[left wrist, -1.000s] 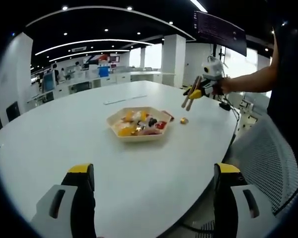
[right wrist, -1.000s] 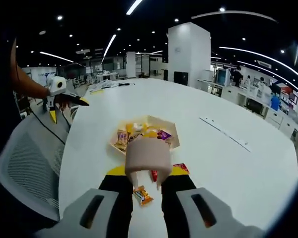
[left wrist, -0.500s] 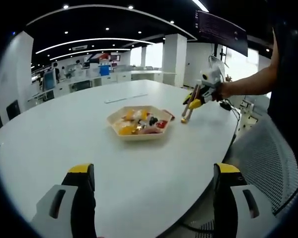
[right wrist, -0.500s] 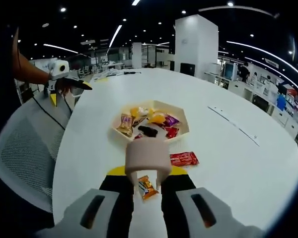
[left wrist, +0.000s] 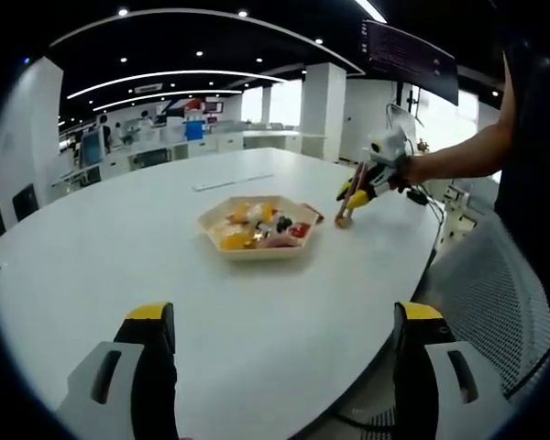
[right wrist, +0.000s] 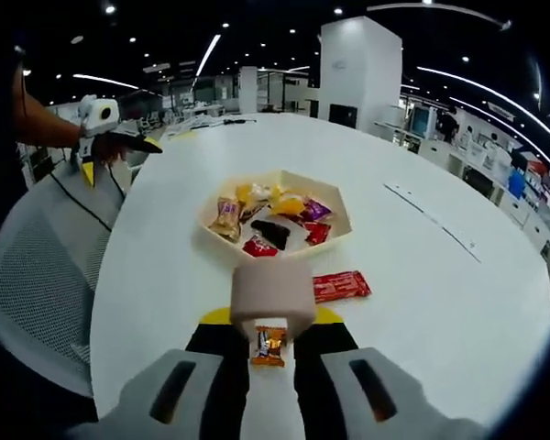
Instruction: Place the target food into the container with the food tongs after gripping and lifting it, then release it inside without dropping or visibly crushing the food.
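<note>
Tongs straddle orange snack near tray.

orange snack partly hidden behind tongs, tray's foods too small
</note>
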`<state>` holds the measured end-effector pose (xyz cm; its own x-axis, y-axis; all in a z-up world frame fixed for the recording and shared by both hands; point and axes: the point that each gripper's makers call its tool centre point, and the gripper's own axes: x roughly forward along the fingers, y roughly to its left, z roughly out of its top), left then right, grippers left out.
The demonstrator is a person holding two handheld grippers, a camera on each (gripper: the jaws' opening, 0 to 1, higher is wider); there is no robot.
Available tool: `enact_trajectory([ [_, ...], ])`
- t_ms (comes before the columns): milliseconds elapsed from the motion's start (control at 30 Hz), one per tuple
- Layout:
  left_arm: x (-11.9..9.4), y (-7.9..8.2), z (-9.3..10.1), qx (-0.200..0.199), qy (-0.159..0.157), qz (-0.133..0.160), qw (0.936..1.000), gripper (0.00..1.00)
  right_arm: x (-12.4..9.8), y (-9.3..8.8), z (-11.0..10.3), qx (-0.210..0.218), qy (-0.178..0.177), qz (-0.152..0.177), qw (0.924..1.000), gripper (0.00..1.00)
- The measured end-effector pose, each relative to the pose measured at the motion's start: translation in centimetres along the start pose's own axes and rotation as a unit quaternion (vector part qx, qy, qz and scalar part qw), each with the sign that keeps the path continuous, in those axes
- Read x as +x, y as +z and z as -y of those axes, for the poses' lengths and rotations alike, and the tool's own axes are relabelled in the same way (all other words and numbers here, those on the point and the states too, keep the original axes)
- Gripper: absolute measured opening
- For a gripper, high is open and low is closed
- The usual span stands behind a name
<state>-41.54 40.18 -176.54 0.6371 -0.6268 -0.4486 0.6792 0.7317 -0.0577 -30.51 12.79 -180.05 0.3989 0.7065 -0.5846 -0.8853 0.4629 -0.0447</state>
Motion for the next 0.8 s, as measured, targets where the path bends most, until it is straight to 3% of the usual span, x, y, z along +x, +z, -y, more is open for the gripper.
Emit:
enact_trajectory([
  [100,0.0,0.0,0.0,0.000,0.000,0.000,1.0000,0.96,0.0,0.0,0.2,-0.016,-0.013,-0.001,0.9998,0.20],
  [300,-0.1,0.2,0.1,0.000,0.001,0.003,1.0000,0.96,-0.4,-0.4,0.0,0.006,-0.024,0.013,0.9996,0.20],
  [567,-0.1,0.2,0.0,0.001,0.003,0.004,1.0000,0.96,-0.9,-0.8,0.2,0.035,-0.072,0.024,0.9965,0.20],
  [800,-0.1,0.1,0.0,0.001,0.002,0.003,1.0000,0.95,-0.7,-0.8,0.1,0.061,-0.090,-0.004,0.9941,0.14],
])
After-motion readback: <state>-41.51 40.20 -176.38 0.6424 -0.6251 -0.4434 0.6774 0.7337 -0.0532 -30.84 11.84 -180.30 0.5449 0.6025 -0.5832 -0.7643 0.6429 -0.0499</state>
